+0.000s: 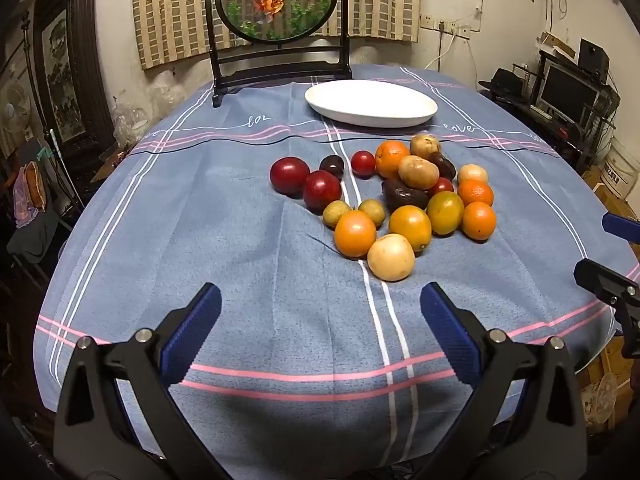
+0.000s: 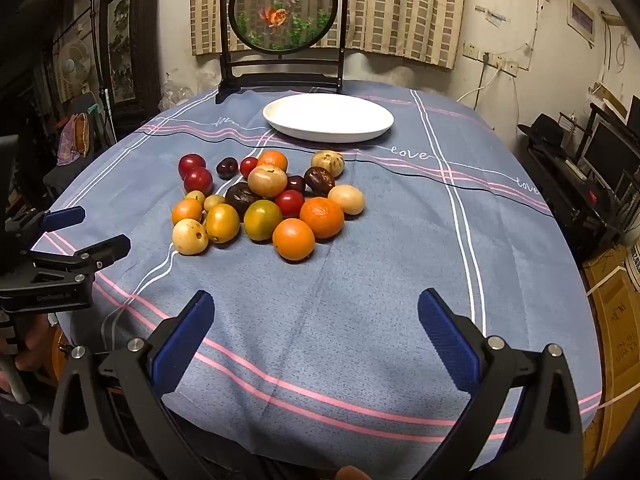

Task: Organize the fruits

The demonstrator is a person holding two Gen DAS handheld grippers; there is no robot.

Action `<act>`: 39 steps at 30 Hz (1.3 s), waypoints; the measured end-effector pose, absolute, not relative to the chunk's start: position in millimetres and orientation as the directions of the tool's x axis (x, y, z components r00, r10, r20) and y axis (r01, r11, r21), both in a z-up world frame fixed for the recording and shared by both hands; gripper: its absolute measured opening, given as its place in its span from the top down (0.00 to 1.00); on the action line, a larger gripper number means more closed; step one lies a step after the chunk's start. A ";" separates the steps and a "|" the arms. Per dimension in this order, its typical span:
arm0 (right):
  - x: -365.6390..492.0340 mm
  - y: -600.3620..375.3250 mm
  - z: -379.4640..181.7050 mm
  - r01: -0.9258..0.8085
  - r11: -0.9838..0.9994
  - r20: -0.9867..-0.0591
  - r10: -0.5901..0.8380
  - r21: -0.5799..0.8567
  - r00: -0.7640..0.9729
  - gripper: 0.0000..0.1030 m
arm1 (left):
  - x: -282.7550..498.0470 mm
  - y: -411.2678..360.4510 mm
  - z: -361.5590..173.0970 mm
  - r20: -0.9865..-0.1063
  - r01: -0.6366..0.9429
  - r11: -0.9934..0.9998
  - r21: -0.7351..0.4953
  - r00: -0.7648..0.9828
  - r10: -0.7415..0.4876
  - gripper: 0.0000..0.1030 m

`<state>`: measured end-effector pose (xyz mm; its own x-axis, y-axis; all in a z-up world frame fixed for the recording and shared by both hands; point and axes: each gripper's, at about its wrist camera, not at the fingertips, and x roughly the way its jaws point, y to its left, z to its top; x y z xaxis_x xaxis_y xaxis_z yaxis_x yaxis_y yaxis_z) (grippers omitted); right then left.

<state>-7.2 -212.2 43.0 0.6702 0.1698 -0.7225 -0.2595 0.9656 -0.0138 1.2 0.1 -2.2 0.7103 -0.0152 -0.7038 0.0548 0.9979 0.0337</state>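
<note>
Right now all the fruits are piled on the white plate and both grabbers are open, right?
Not quite. The white plate is empty; the fruits lie in a heap on the blue tablecloth in front of it, as the right wrist view shows. Both grabbers, left gripper and right gripper, are open.

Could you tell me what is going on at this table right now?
A person holds a two-finger gripper in each hand over a round table with a blue striped tablecloth. The left gripper and the right gripper are both open and hold nothing. A pile of fruit, with oranges, red, dark and pale yellow pieces, lies loose on the cloth ahead of them. Behind it, the white plate has no fruit on it, so no sorting shows yet.
</note>
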 end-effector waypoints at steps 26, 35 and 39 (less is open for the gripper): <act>-4.2 -216.8 40.2 -0.255 0.967 -0.735 0.173 0.000 0.656 0.01 | 2.0 -2.3 -4.7 -0.707 0.065 0.997 0.036 0.707 -0.021 0.02; -3.0 -216.3 39.3 -0.255 0.967 -0.736 0.173 0.001 0.654 0.01 | 1.1 -2.5 -4.5 -0.709 0.065 0.997 0.035 0.705 -0.021 0.02; -2.2 -216.4 37.5 -0.254 0.967 -0.739 0.173 0.002 0.651 0.01 | 0.8 -2.3 -4.1 -0.709 0.066 0.997 0.034 0.704 -0.023 0.02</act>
